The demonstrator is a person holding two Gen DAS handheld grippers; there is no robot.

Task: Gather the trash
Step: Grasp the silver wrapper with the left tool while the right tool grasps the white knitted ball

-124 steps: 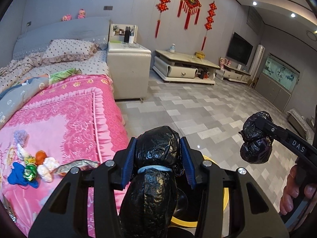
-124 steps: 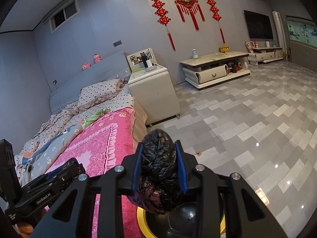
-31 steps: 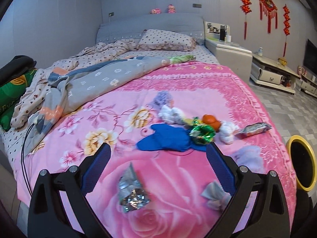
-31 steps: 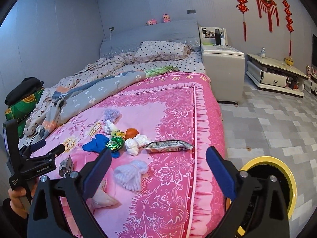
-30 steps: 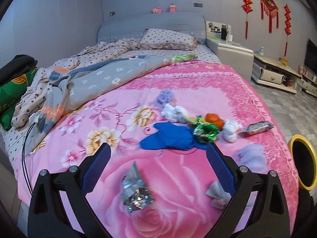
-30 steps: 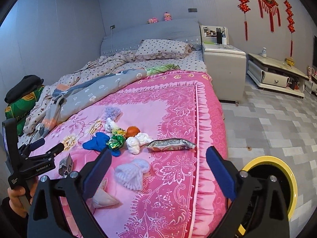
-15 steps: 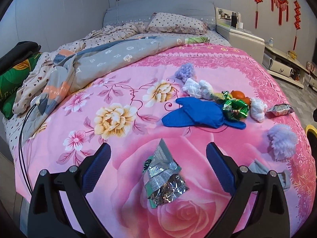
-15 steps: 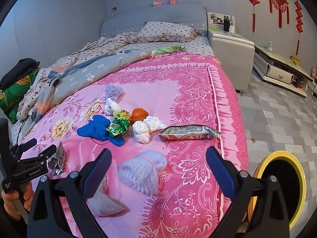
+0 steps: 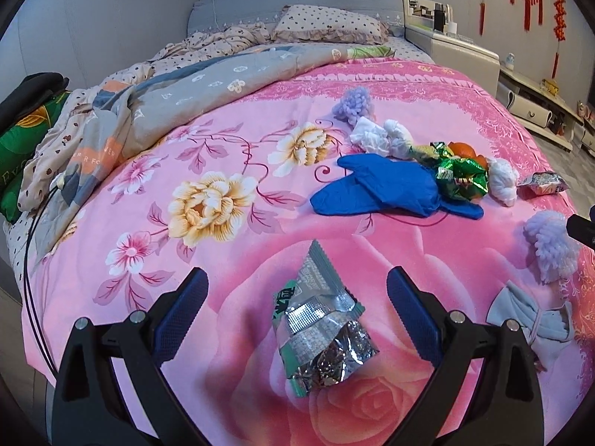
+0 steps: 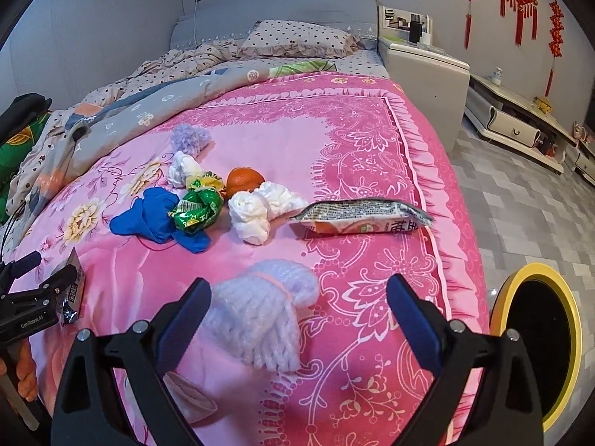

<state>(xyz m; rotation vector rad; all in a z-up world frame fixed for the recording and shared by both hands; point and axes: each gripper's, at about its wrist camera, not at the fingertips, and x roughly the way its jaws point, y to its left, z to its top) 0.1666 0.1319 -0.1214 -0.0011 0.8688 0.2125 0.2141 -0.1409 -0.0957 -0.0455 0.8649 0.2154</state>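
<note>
My left gripper (image 9: 295, 304) is open, its fingers either side of a crumpled silver snack wrapper (image 9: 319, 329) on the pink bedspread (image 9: 230, 245). My right gripper (image 10: 297, 308) is open over a pale lilac knitted bundle (image 10: 262, 319). Beyond lie a blue glove (image 10: 156, 219), a green foil wrapper (image 10: 197, 210), an orange (image 10: 243, 178), a white tissue wad (image 10: 256, 208) and an orange snack packet (image 10: 360, 215). The yellow-rimmed bin (image 10: 535, 342) stands on the floor at the right. The left gripper also shows in the right wrist view (image 10: 41, 282).
A second lilac bundle (image 9: 353, 104), a white wad (image 9: 379, 135) and a grey cloth bow (image 9: 531, 319) lie on the bed. A grey quilt (image 9: 193, 89) and pillow (image 9: 327, 24) are at the head. A white nightstand (image 10: 424, 74) stands beside the bed.
Both grippers dropped black bags earlier and now stand open. In the last second both moved closer and lower over the bed, the left around the silver wrapper, the right over the lilac bundle.
</note>
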